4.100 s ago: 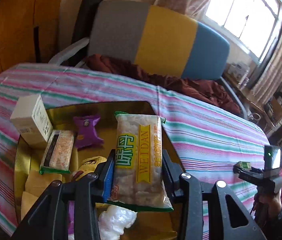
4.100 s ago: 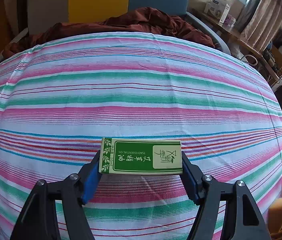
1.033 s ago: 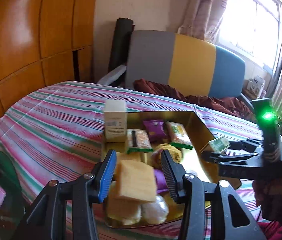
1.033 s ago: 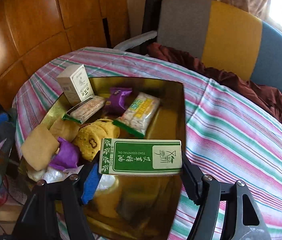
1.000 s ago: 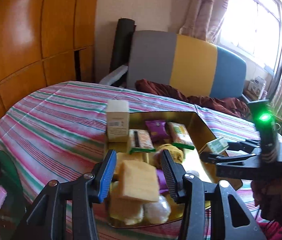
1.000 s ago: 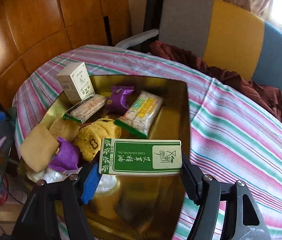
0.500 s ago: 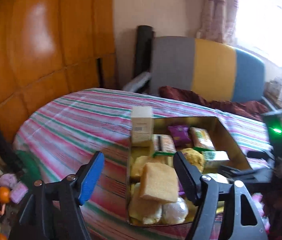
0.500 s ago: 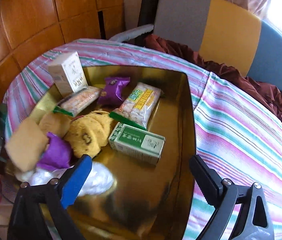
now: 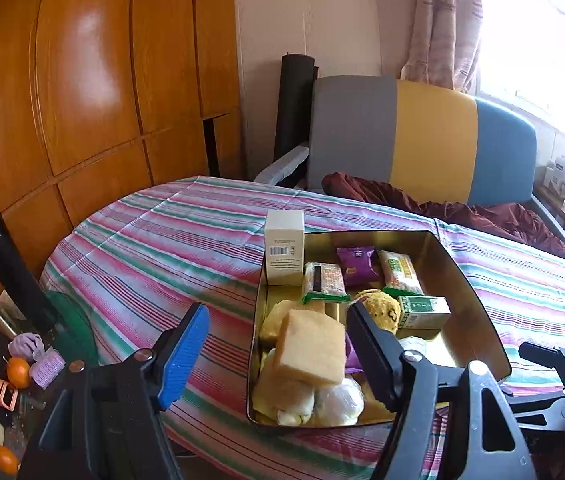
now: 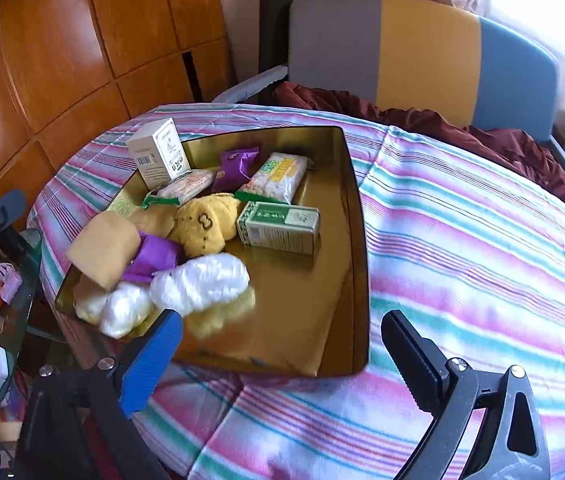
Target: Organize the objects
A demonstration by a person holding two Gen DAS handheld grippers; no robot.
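With both drops made, our right claw (image 10: 282, 326) and left claw (image 9: 278, 330), just opened, hang released and empty over the gold tin (image 10: 356, 280), where the green box (image 10: 280, 222) lies beside the tan cake (image 9: 310, 346); next we must scout the striped bench (image 10: 482, 248) for strays.

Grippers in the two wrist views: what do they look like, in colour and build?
Both are matt black plastic frames with silver screw heads. On the left gripper and on the right gripper, the left-side finger carries a ribbed blue pad and the right-side finger a ribbed black one. No cables, sleeves or hands show.
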